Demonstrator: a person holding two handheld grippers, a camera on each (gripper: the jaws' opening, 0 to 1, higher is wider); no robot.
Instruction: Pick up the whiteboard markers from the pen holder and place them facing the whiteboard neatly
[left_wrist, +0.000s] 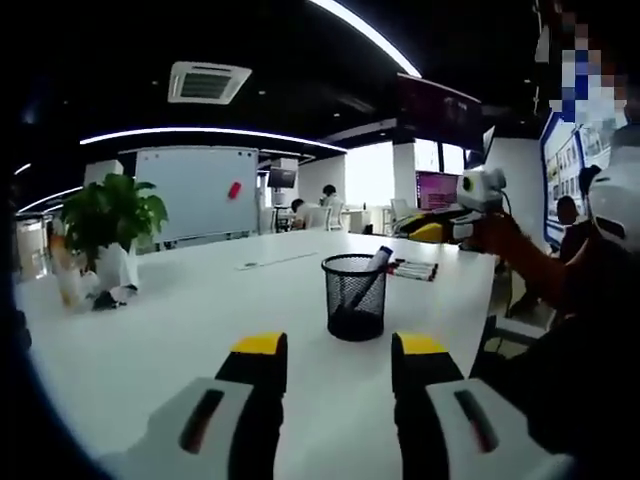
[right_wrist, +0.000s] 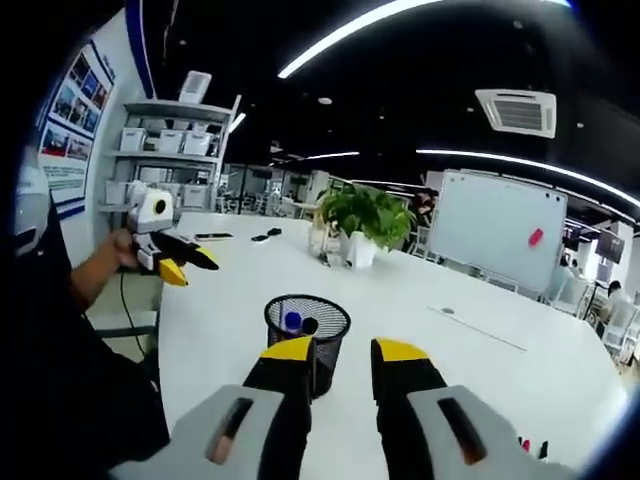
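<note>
A black mesh pen holder (left_wrist: 355, 296) stands on the white table (left_wrist: 200, 330), with a marker (left_wrist: 379, 259) leaning out of it. My left gripper (left_wrist: 338, 348) hangs open just in front of it, nothing between its jaws. Several markers (left_wrist: 412, 270) lie side by side on the table behind the holder. My right gripper (left_wrist: 432, 231) hovers above them. In the right gripper view the pen holder (right_wrist: 306, 332) holds a blue-capped marker (right_wrist: 292, 322) and a dark one. My right gripper (right_wrist: 344, 352) is open and empty above the holder. The left gripper (right_wrist: 180, 262) shows at the left.
A whiteboard (left_wrist: 197, 193) with a red item on it stands beyond the table's far edge. A potted plant (left_wrist: 112, 222) sits at the table's left side, small items beside it. Marker tips (right_wrist: 530, 445) lie at the lower right. A person's sleeve (left_wrist: 540, 275) reaches in from the right.
</note>
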